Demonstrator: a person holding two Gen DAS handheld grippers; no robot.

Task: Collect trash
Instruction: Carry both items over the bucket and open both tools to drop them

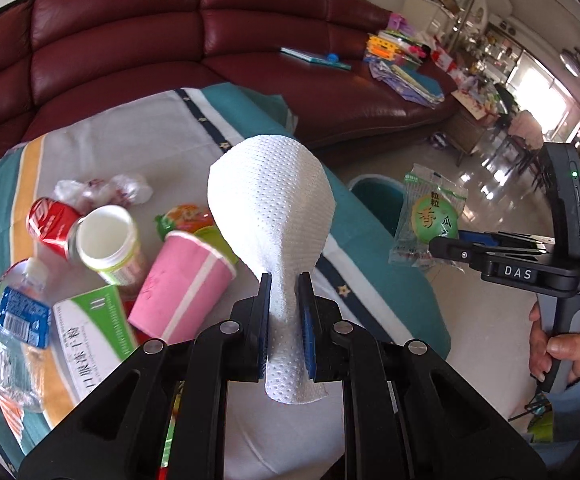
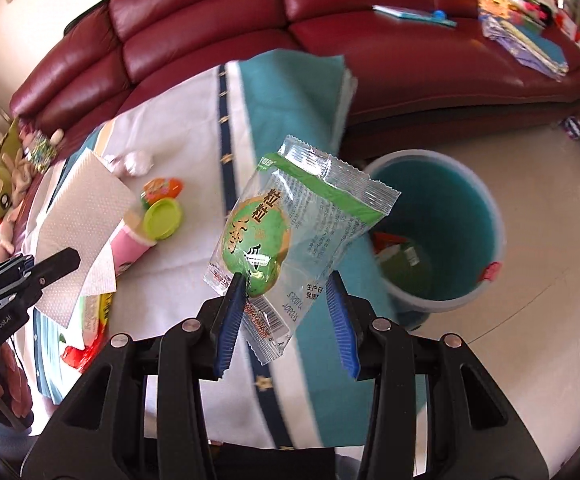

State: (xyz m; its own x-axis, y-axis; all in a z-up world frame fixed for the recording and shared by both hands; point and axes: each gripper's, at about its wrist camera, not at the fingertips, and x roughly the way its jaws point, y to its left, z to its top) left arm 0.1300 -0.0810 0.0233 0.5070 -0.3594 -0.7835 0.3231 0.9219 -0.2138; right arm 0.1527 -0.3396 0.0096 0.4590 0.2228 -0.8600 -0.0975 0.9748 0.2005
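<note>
My left gripper (image 1: 286, 280) is shut on a white paper towel (image 1: 270, 200), held up over the table; the same towel (image 2: 86, 216) shows in the right wrist view. My right gripper (image 2: 286, 280) is shut on a puffed green and clear snack packet (image 2: 290, 220), lifted beyond the table's edge near a teal bin (image 2: 442, 196) on the floor. The left wrist view shows this packet (image 1: 430, 216) in the right gripper (image 1: 438, 246). On the tablecloth (image 1: 170, 140) lie a cola can (image 1: 50, 220), a white tub (image 1: 106, 236), a pink paper cup (image 1: 182, 284), a water bottle (image 1: 22, 320) and a green and white box (image 1: 94, 328).
A dark red leather sofa (image 1: 170, 32) curves behind the table, with books and papers (image 1: 398, 60) piled on its seat. Plush toys (image 2: 6, 184) lie at the table's far left. The bin holds some wrappers (image 2: 398, 252). Glossy floor (image 2: 530, 220) spreads to the right.
</note>
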